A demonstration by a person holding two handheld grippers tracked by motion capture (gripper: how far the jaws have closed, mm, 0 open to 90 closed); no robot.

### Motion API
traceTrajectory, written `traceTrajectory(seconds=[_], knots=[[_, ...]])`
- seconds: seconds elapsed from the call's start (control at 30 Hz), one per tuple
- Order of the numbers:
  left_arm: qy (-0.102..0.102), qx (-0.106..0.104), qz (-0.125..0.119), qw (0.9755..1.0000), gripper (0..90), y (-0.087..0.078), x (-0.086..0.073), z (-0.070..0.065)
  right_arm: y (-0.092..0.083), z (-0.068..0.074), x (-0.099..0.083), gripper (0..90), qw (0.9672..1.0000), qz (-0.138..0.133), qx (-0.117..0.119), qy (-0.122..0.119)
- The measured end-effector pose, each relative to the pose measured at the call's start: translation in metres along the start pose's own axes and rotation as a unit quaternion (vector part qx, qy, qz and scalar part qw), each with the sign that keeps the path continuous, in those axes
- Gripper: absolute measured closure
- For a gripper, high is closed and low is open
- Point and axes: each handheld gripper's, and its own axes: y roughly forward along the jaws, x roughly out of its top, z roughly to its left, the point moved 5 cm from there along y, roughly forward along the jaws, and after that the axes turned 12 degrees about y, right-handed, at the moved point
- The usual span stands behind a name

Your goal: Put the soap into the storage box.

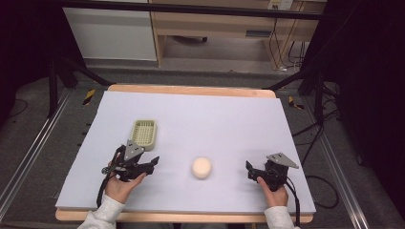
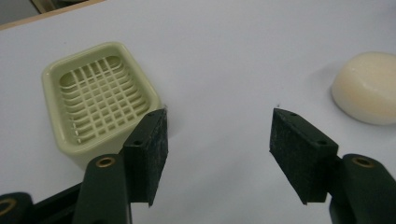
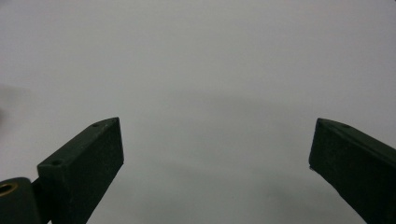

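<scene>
the soap (image 1: pixel 201 167) sits near the front middle of the table (image 1: pixel 229 119), a pale round bar lying flat, with the green soap dish (image 1: pixel 144 133) well apart from it at about ten o'clock. the left gripper (image 1: pixel 154 163) hangs just at the near corner of the dish, jaws spread wide and holding nothing; from its own camera the dish (image 2: pixel 100 98) lies at eleven o'clock and the soap (image 2: pixel 369 88) off at two o'clock. the right gripper (image 1: pixel 249 171) rests at three o'clock of the soap, also gaping and empty, pointed at bare tabletop. i'd say the likely job is getting the soap into the dish. the bar looks smooth and rounded, so a pinch high on its curve could squirt it sideways across the table. the dish seems light too, and a careless nudge from the left jaws could shove it.
</scene>
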Motion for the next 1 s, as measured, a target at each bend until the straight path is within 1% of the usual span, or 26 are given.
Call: traceTrajectory(seconds=[0.07,0.2,0.27,0.37,0.57,0.7,0.77,0.8,0.87,1.0], knots=[[0.002,-0.001,0.0,1.0,37.3,0.001,0.002,-0.001,0.0,0.0,0.0,3.5,1.0,0.0,0.0,0.0],[0.001,-0.016,0.0,0.9999,36.8,0.005,0.012,-0.009,0.0,0.0,0.0,3.5,1.0,-0.001,0.0,-0.001],[0.001,-0.017,-0.001,0.9998,36.4,0.006,0.014,-0.011,0.0,0.0,0.0,3.5,1.0,-0.001,0.001,-0.001],[0.002,-0.023,-0.006,0.9997,36.0,0.008,0.022,-0.017,0.0,0.0,0.0,3.5,1.0,-0.001,0.001,-0.001],[0.007,-0.034,-0.004,0.9994,34.1,0.012,0.031,-0.025,0.0,0.001,0.0,3.5,1.0,0.0,0.002,-0.001],[0.008,-0.041,-0.01,0.9991,33.0,0.014,0.037,-0.031,0.0,0.0,0.0,3.5,1.0,0.0,0.001,-0.003],[0.011,-0.043,-0.01,0.999,32.6,0.014,0.038,-0.032,0.0,0.0,0.0,3.5,1.0,0.0,0.001,-0.004],[0.013,-0.044,-0.009,0.9989,32.3,0.016,0.04,-0.036,0.0,0.0,0.0,3.5,1.0,0.0,0.001,-0.004],[0.016,-0.047,-0.008,0.9987,31.7,0.017,0.041,-0.038,0.0,0.0,0.0,3.5,1.0,0.0,0.001,-0.006],[0.016,-0.05,-0.006,0.9986,30.4,0.021,0.042,-0.043,0.001,0.0,0.0,3.5,1.0,0.0,0.001,-0.007]])
